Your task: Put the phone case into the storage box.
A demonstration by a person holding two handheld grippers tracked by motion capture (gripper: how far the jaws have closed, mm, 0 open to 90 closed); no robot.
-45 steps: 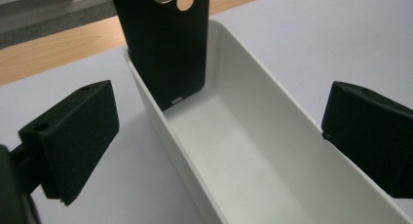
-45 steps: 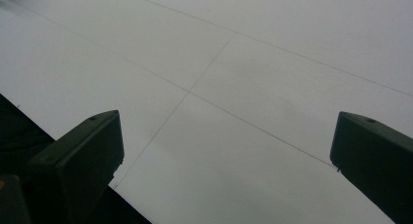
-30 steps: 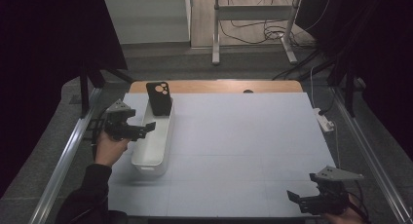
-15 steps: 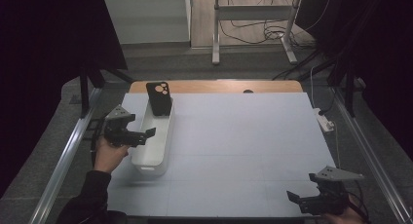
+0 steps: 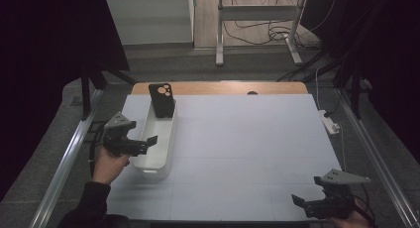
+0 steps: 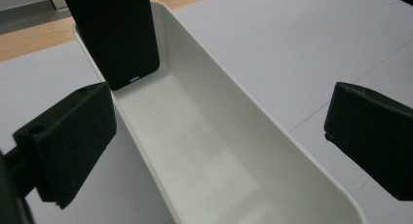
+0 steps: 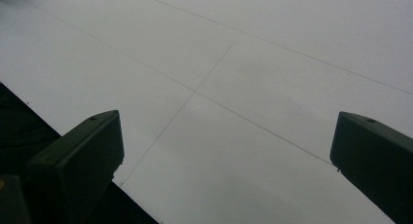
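Observation:
A long white bin (image 5: 159, 139) stands at the left of the white table. A black phone (image 5: 161, 100) leans upright against the bin's far end, its camera rings at the top. My left gripper (image 5: 144, 143) hovers open over the bin's near half, its jaws straddling the left wall with nothing held. In the left gripper view the bin (image 6: 204, 151) runs away between the jaws and the phone (image 6: 117, 34) stands at the far end. My right gripper (image 5: 304, 204) is open at the table's near right corner, above bare table (image 7: 243, 87).
A wooden strip (image 5: 223, 87) borders the table's far edge. A white power strip (image 5: 329, 122) lies off the right side. Metal rails run along both sides, and a stand with cables sits on the floor behind.
My left gripper has drawn back toward the near end of the bin and a little lower. The right gripper has stayed still.

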